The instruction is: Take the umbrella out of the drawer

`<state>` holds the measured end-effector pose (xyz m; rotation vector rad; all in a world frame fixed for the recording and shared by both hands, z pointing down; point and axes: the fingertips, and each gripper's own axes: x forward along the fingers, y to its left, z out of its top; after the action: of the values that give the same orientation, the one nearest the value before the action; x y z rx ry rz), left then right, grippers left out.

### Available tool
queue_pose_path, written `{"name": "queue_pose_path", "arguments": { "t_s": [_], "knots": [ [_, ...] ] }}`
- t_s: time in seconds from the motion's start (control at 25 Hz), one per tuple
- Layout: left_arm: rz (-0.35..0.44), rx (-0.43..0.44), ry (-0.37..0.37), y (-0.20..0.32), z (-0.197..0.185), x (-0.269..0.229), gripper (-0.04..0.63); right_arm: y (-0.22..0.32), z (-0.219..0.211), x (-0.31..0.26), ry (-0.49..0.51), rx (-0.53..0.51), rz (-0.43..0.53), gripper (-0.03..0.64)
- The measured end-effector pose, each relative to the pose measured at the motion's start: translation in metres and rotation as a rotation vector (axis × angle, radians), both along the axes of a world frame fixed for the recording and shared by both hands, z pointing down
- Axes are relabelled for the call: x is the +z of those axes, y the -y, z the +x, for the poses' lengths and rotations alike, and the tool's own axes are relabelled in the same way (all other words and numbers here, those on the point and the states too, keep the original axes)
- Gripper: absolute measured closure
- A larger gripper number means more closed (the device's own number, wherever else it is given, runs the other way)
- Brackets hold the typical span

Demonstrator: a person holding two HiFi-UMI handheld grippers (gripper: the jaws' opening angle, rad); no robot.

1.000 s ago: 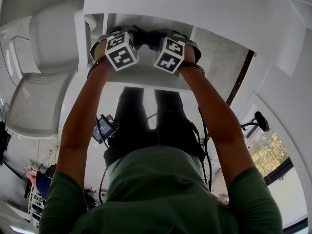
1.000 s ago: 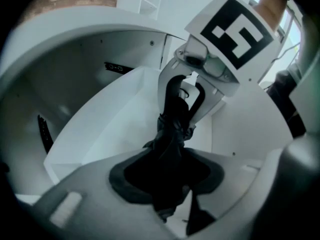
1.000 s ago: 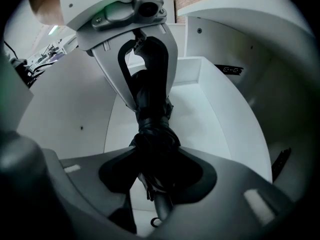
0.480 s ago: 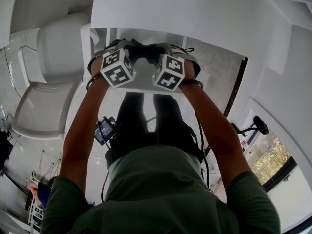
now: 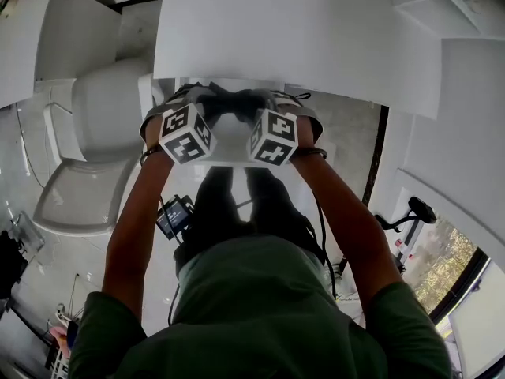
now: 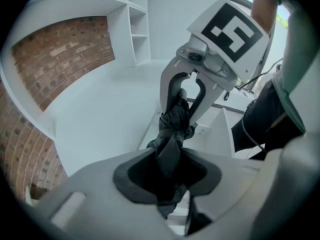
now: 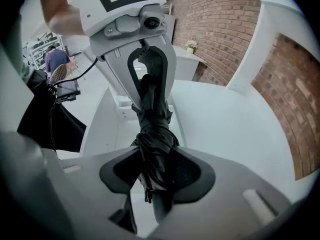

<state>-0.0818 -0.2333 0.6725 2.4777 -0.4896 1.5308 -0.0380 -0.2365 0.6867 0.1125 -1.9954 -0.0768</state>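
My left claw (image 6: 167,176) is clamped on one end of the folded black umbrella (image 6: 173,126), its jaws having just tightened on the fabric. From there the umbrella runs crosswise, about level, to my right claw (image 7: 159,176), which is clenched on the other end; which end bears the handle I cannot tell. It hangs between my two claws, above the open white drawer (image 5: 230,150); what lies in the drawer I cannot make out. Past the drawer spreads a white bench (image 5: 292,30), with white shelves (image 6: 137,19) and a red brick wall (image 7: 220,29) around it
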Motion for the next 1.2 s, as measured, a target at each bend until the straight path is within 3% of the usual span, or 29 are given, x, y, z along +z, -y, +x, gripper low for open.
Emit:
{"name": "queue_pose_path", "arguments": {
  "t_s": [0.6, 1.2],
  "knots": [
    [0.118, 0.04, 0.004, 0.054, 0.013, -0.078, 0.488, 0.057, 0.013, -0.077, 0.025, 0.007, 0.128, 0.445],
    [0.149, -0.032, 0.0, 0.157, 0.0, -0.086, 0.488, 0.163, 0.002, -0.085, 0.014, -0.033, 0.216, 0.442]
  ]
}}
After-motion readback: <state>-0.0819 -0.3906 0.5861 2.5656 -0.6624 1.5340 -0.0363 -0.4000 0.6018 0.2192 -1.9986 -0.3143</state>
